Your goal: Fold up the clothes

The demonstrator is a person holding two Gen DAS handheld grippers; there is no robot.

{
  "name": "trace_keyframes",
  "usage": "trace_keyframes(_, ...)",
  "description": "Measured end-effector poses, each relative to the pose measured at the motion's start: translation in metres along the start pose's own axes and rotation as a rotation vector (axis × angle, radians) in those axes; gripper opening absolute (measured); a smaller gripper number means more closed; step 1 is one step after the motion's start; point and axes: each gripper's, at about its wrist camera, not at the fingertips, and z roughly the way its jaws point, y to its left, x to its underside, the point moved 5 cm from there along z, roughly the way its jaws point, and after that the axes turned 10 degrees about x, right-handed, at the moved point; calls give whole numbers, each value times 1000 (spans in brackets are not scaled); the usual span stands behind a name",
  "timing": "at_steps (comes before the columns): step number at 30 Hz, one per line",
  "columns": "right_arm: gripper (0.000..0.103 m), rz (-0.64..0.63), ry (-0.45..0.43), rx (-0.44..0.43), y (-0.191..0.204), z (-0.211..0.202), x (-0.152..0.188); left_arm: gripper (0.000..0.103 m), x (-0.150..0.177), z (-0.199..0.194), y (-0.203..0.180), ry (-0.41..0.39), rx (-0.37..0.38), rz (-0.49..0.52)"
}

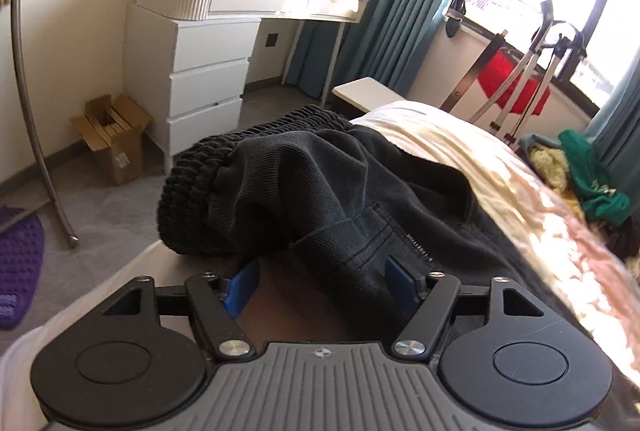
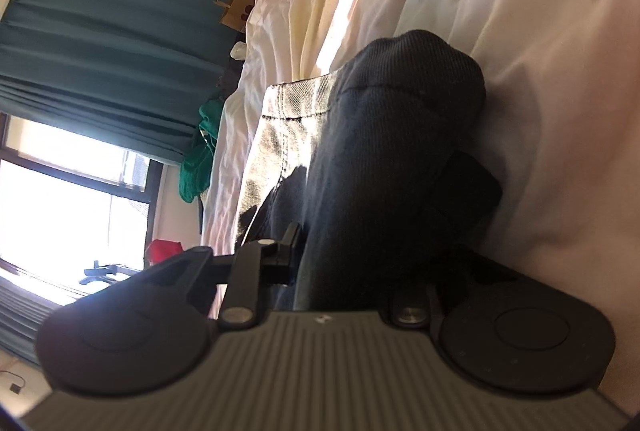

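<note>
At the far left of the left wrist view a brown cardboard box (image 1: 114,137) stands open on the grey carpet beside a white chest of drawers (image 1: 192,71), both well apart from the work. Moving right, the black ribbed-knit sweatpants with a gathered elastic waistband (image 1: 320,191) lie bunched on the cream quilted bed cover (image 1: 460,147), the waistband hanging at the bed's edge. The left claw (image 1: 320,285) sits just beneath that heap with its blue pads spread wide; the right-hand pad touches a seamed flap of cloth, but nothing is pinched, so this claw is open and free. Further right, a green garment (image 1: 592,183) waits in a pile off the bed. In the right wrist view the right claw (image 2: 360,231) is turned on its side, low against the bed cover (image 2: 540,71), and a thick fold of the same black sweatpants (image 2: 392,131) fills the narrow gap between its fingers; it appears to be clamped on that fold, though the far finger is lost in shadow. To do this fold well, the right claw should keep its pinch firm and pin the cloth flat to the bed, while the left claw takes the waistband edge in one clean bite, not loose layers, and draws it across level so that the seams line up.
</note>
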Motion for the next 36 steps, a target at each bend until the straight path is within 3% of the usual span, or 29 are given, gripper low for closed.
trace_keyframes(3,12,-16,-15,19,1,-1,-4,77,3,-15,-14,-28,3,63)
trace_keyframes(11,10,-128,-124,42,25,-21,-16,79,18,-32,-55,-64,82,204)
trace_keyframes(15,10,-84,-138,34,20,-28,-23,79,20,-39,-65,-111,137,248)
trace_keyframes(19,10,-38,-91,73,-1,-17,-22,79,26,-30,-72,-80,225,243)
trace_keyframes(25,10,-82,-88,86,-2,-15,-18,79,43,-12,-105,-112,258,276)
trace_keyframes(31,10,-111,-91,91,-3,-15,-14,79,83,17,-152,-105,274,416)
trace_keyframes(36,11,-132,-101,97,-2,-17,-11,79,112,47,-184,-79,238,594)
